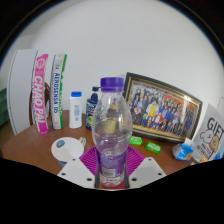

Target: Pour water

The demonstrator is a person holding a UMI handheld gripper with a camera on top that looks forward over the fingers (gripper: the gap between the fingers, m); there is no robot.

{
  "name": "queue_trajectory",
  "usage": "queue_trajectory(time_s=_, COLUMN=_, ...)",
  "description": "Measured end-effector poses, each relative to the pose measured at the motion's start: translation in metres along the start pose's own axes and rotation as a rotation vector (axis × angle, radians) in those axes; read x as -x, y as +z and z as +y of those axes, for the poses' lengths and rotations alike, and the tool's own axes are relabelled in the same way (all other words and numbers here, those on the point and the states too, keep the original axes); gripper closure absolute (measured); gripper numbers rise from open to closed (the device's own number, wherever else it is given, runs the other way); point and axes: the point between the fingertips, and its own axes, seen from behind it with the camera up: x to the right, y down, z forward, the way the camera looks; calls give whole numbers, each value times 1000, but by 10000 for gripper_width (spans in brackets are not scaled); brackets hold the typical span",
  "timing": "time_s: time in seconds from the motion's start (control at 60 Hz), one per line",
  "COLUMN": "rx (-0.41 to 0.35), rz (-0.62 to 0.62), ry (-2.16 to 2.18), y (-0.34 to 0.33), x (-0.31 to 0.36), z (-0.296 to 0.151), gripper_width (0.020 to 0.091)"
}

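I see my gripper (110, 172) clamped on a clear water bottle (111, 128) with a purple cap, both pads (90, 158) pressing its sides. It stands upright over a brown wooden desk (30, 145). Behind it a framed group photo (160, 106) leans against the white wall (120, 40), with upright books (42, 90) beside a small white bottle (76, 108)

soft even indoor light, strong fisheye curvature toward the edges
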Motion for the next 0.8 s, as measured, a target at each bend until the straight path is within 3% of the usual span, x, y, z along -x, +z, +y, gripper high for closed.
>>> queue_trajectory(time_s=0.317, rx=27, rz=-10, ry=159, y=26, x=-22, z=59, gripper_width=756)
queue_trajectory(time_s=0.333, rx=-3, rz=-15, ry=170, y=27, x=-23, z=55, gripper_width=749)
queue_trajectory(time_s=0.467, rx=-29, rz=-23, ry=179, y=24, x=-23, z=57, gripper_width=716)
queue_trajectory(time_s=0.567, rx=-32, rz=-27, ry=185, y=22, x=-23, z=59, gripper_width=626)
queue_trajectory(time_s=0.617, rx=0, rz=-28, ry=184, y=21, x=-23, z=65, gripper_width=580)
queue_trajectory(time_s=0.683, rx=64, rz=-24, ry=181, y=16, x=-22, z=76, gripper_width=411)
queue_trajectory(time_s=0.75, rx=82, rz=-16, ry=185, y=4, x=-20, z=72, gripper_width=234)
queue_trajectory(time_s=0.8, rx=89, rz=0, ry=181, y=-8, x=-19, z=65, gripper_width=261)
